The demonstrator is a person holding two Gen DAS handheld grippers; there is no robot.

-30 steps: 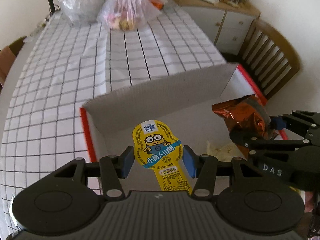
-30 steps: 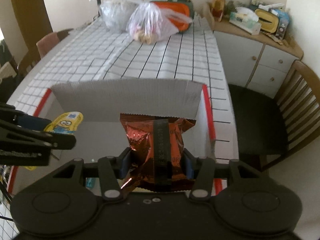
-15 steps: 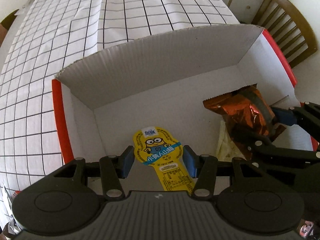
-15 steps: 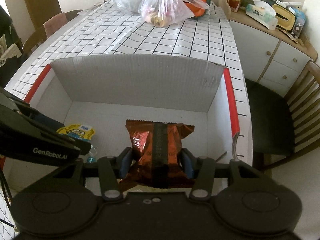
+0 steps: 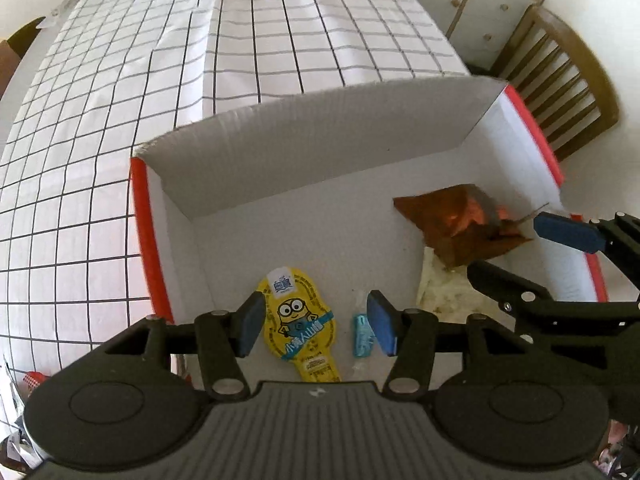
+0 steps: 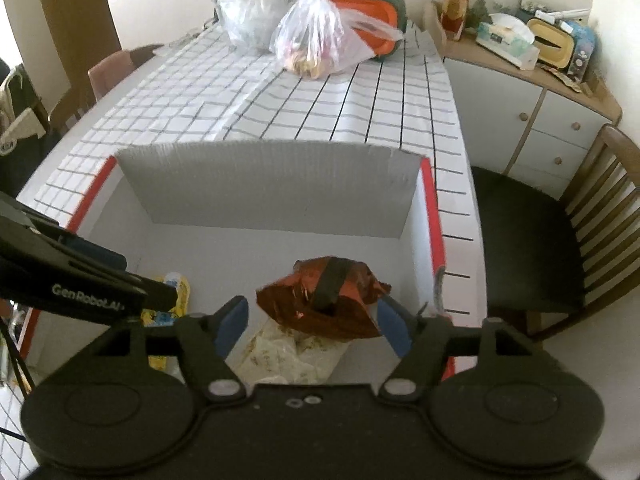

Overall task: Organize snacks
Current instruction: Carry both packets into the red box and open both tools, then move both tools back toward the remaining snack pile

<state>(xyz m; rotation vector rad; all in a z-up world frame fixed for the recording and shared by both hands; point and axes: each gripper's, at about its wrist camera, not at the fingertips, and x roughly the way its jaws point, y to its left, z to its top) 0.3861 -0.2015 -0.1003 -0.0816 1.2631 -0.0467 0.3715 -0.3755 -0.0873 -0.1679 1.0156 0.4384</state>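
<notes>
A white cardboard box with red rims (image 5: 140, 240) (image 6: 264, 184) sits on the checked tablecloth. My left gripper (image 5: 316, 326) hangs over its near left part, jaws opening. The yellow minion snack (image 5: 298, 320) is between the pads, clear of the right pad. My right gripper (image 6: 312, 326) is over the box's right side, jaws opening too. The shiny brown snack bag (image 6: 324, 300) (image 5: 460, 224) is blurred and tipped between the spread pads, loose from them. The bag is above a pale snack bag (image 6: 288, 352). A small blue packet (image 5: 362, 334) lies on the box floor.
Two plastic bags (image 6: 320, 40) and an orange container (image 6: 372, 16) stand at the table's far end. A wooden chair with a dark seat (image 6: 528, 248) is right of the table, with a white cabinet (image 6: 540, 120) behind it. The checked tablecloth (image 5: 120, 120) stretches beyond the box.
Both grippers have spread their jaws. The brown bag has come loose from the right pads and tipped downward into the box. The yellow snack is no longer pinched by the left pads.
</notes>
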